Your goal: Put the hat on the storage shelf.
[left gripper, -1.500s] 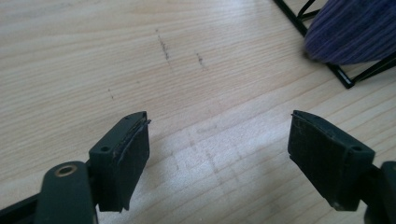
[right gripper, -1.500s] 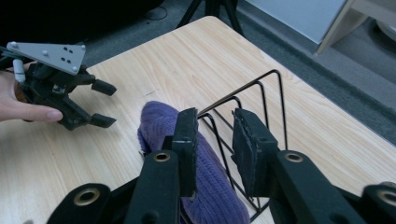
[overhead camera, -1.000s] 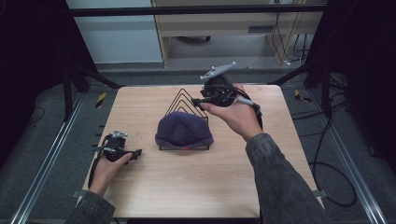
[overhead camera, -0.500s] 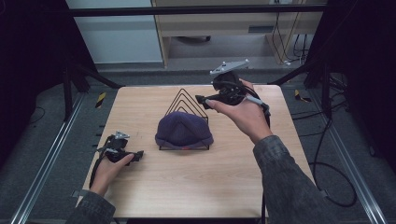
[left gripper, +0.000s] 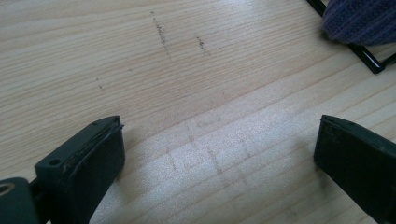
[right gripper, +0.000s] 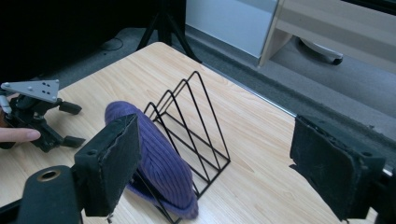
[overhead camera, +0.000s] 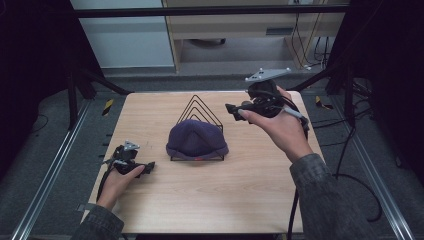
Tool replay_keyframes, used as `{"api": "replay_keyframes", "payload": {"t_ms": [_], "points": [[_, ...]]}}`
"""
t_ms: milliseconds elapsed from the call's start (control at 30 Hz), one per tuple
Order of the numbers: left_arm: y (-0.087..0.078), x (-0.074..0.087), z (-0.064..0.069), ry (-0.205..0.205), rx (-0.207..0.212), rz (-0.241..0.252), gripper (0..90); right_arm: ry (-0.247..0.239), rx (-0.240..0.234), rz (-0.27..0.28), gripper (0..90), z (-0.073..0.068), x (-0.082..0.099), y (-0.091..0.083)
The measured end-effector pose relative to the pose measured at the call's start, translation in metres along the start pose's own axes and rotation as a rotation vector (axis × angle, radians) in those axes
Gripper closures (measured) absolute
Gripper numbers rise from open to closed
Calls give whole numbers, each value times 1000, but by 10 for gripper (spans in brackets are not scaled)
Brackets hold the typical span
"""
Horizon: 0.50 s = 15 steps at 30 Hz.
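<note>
Fingers of both your grippers stand apart, nothing between them — each pair has just been opening.

Left gripper point(overhead camera: 145, 167): near left of the wooden table point(overhead camera: 240, 200), low over the bare boards, pointing right toward the hat.

Right gripper point(overhead camera: 234, 110): raised in your right hand point(overhead camera: 280, 127) over the far right of the table, jaws pointing left at the rack's far end.

Purple knit hat point(overhead camera: 196, 141): mid-table, draped over the near end of the black wire rack point(overhead camera: 199, 107), free of both grippers; the rack's far triangular loops stand bare behind it.
</note>
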State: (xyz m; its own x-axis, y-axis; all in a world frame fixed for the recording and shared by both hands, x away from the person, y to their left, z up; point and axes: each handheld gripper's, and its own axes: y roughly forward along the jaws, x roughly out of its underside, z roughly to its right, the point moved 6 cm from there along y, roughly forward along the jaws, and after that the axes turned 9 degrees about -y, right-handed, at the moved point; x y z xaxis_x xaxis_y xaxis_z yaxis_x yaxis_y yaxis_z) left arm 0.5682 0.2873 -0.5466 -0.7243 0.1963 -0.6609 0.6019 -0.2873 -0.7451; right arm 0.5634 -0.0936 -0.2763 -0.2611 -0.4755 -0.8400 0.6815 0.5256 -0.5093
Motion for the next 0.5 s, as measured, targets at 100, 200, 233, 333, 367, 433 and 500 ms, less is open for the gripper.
{"api": "replay_keyframes", "payload": {"t_ms": [100,200,233,333,367,433,500], "points": [[0,0,0,-1,-1,3,4,7,9,0,152,4,5,-9],[1,0,0,-2,-2,6,1,12,21,2,141,9,12,-18],[1,0,0,-2,-2,6,0,12,21,2,141,9,12,-18],[1,0,1,-3,-4,11,0,26,38,3,122,14,20,-27],[1,0,1,-2,-3,11,0,33,58,-3,115,19,28,-32],[1,0,1,-2,-3,11,0,35,62,-1,112,21,31,-34],[1,0,1,-3,-3,13,0,57,82,-7,104,29,43,-41]]}}
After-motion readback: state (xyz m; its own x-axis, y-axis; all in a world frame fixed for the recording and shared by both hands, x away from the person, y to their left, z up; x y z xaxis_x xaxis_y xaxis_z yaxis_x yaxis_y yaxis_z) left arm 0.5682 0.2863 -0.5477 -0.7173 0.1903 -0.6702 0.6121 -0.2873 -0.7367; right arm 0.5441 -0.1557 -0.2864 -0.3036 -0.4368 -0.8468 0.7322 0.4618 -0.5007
